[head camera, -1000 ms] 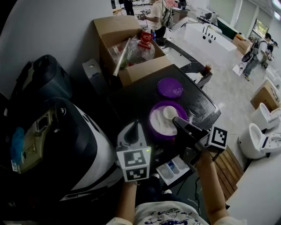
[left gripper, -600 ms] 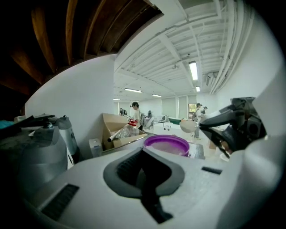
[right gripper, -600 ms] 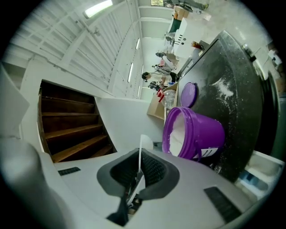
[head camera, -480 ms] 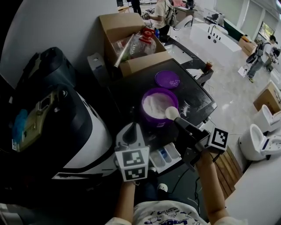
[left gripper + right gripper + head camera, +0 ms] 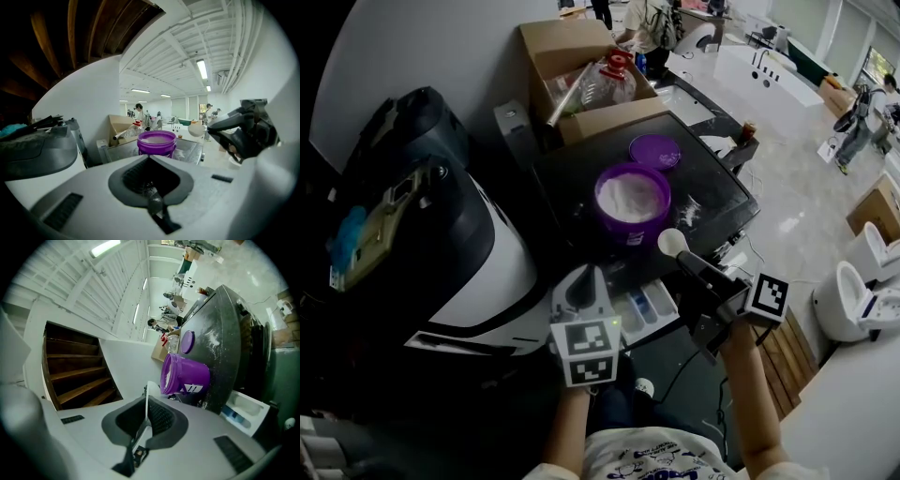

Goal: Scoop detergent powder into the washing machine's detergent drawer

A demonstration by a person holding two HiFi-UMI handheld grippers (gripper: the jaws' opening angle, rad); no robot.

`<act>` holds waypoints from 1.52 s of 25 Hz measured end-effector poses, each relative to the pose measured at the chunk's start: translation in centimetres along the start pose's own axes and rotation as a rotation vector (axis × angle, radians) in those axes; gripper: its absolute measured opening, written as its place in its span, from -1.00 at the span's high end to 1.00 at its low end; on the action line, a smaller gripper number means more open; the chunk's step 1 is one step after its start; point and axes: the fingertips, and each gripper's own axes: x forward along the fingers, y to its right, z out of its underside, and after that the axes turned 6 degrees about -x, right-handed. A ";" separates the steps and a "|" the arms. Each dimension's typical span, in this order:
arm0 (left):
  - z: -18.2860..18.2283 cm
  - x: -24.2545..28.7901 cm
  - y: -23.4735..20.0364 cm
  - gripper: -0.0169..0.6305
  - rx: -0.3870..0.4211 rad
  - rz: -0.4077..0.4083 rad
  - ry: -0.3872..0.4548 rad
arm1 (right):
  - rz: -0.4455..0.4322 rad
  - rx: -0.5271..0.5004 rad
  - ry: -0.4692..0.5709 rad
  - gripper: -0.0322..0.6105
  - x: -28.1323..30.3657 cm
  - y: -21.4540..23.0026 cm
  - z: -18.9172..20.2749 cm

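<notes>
Clamping 1 scoop [image 5: 672,243]: right hand-held gripper [image 5: 692,267] | left hand-held gripper [image 5: 586,281] closed | 1 tub [image 5: 628,231]

The person is wearing a white T-shirt [image 5: 656,459] with dark print. The left gripper [image 5: 584,277] and the right gripper [image 5: 694,274] are showing pale grey shells with dark grey lining, each carrying a white cube [image 5: 586,352] with black square markers.

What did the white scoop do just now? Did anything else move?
The right gripper lifted the scoop out of the purple tub and drew it back toward the open drawer, keeping its jaws shut on the handle. The left gripper, shut and empty, stayed where it was, and so did the tub and its lid.
</notes>
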 end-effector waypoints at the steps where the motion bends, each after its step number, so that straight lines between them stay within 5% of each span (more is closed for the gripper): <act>1: 0.2 -0.3 0.2 0.94 0.004 0.000 -0.002 | 0.006 -0.001 -0.001 0.84 -0.4 0.3 0.2; 28: 4.1 -2.4 1.0 0.94 0.047 0.076 -0.052 | 0.321 -0.139 -0.038 0.84 -4.2 9.0 4.8; 38: 5.4 -1.4 1.0 0.94 0.052 0.113 -0.074 | 0.445 -0.285 -0.112 0.84 -4.0 11.9 6.1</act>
